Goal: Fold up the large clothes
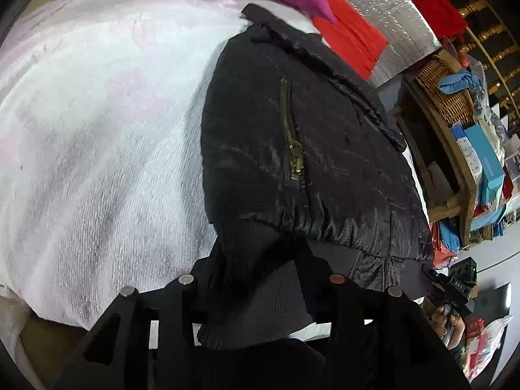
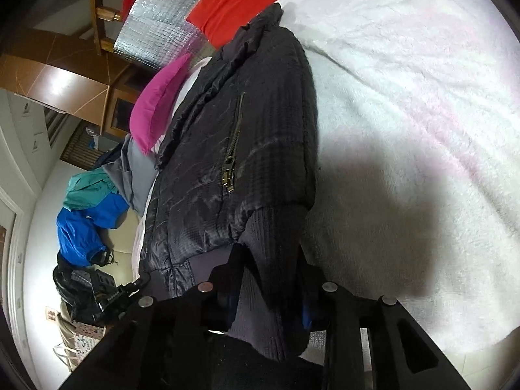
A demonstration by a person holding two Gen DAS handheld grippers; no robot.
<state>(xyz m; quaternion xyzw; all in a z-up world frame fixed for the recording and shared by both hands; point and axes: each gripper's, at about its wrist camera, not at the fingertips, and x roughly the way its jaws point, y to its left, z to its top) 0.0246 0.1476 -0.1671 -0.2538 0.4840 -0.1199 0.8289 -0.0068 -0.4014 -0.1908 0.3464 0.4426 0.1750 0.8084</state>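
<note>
While both grippers pinch ribbed hem, black jacket [image 1: 308, 149] on white blanket [image 1: 97, 130]

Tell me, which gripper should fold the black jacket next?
Neither is clearly better: the left gripper and the right gripper each pinch the ribbed hem of the black jacket on the white blanket. Probably both lift together.

The black quilted jacket [image 1: 312, 149] lies folded on a white fleece blanket [image 1: 97, 136] — brass pocket zipper up, ribbed hem bunched.

"NOKIA" on blue box [image 1: 487, 165]; "DAS" on right hand-held gripper [image 1: 455, 287].
</note>
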